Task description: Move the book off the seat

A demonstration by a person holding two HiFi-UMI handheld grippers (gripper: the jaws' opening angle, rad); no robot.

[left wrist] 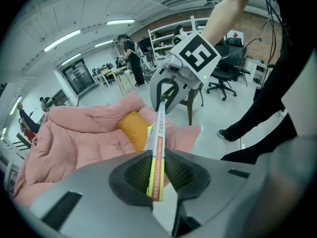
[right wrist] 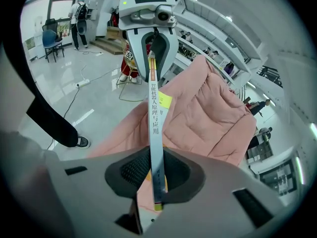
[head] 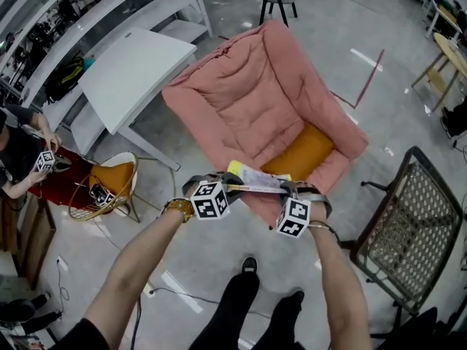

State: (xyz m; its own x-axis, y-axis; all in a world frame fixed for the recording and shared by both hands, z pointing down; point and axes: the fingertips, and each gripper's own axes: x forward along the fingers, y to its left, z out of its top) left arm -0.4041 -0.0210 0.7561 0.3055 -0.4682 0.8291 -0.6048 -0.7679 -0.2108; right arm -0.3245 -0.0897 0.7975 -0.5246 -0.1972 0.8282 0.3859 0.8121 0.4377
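Note:
A thin book [head: 252,181] with a yellow and white cover hangs level just above the front edge of the pink armchair's seat [head: 248,115]. My left gripper [head: 223,186] is shut on its left end and my right gripper [head: 287,191] on its right end. In the left gripper view the book's edge [left wrist: 158,148] runs from between my pads [left wrist: 139,171] to the right gripper [left wrist: 166,94] opposite. The right gripper view shows the spine [right wrist: 155,128] pinched in my right gripper [right wrist: 156,175], with the left gripper [right wrist: 153,48] at the far end.
An orange cushion [head: 299,152] lies on the seat behind the book. A white table [head: 139,71] stands at the left, with a wicker chair [head: 109,188] and a seated person [head: 22,159] beside it. A mesh metal chair [head: 408,224] is at the right. The holder's legs [head: 248,297] stand below.

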